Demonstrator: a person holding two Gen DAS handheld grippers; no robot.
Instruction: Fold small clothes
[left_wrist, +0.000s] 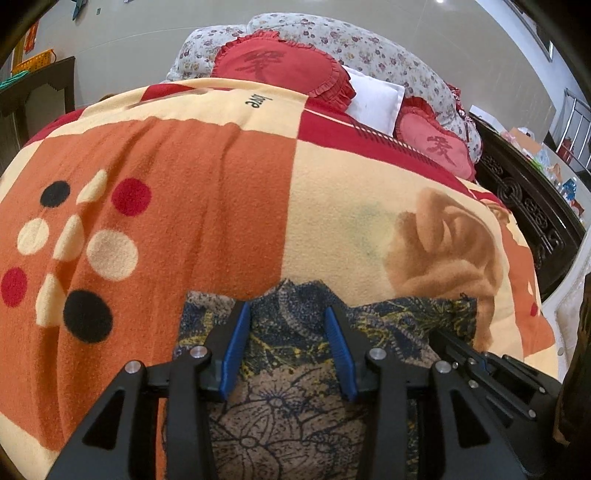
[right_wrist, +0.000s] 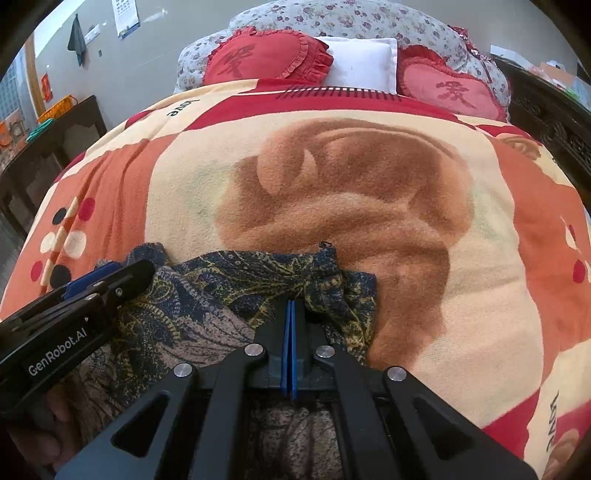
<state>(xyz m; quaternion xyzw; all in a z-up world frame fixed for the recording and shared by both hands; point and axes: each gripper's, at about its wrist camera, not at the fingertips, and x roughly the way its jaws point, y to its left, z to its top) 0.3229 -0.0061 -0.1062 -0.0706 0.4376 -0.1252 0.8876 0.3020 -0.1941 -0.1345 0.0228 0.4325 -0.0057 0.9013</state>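
Observation:
A small patterned garment in navy, yellow and tan lies on the near edge of the bed blanket; it also shows in the right wrist view. My left gripper is open, its blue pads spread over the garment's middle, holding nothing. It appears at the left of the right wrist view. My right gripper is shut, its blue pads pressed together on a bunched fold at the garment's right end. Its black body shows at the right of the left wrist view.
The bed is covered by an orange, cream and red blanket. Red heart cushions, a white pillow and a floral quilt lie at the head. A dark carved bed frame runs along the right. A dark side table stands at the left.

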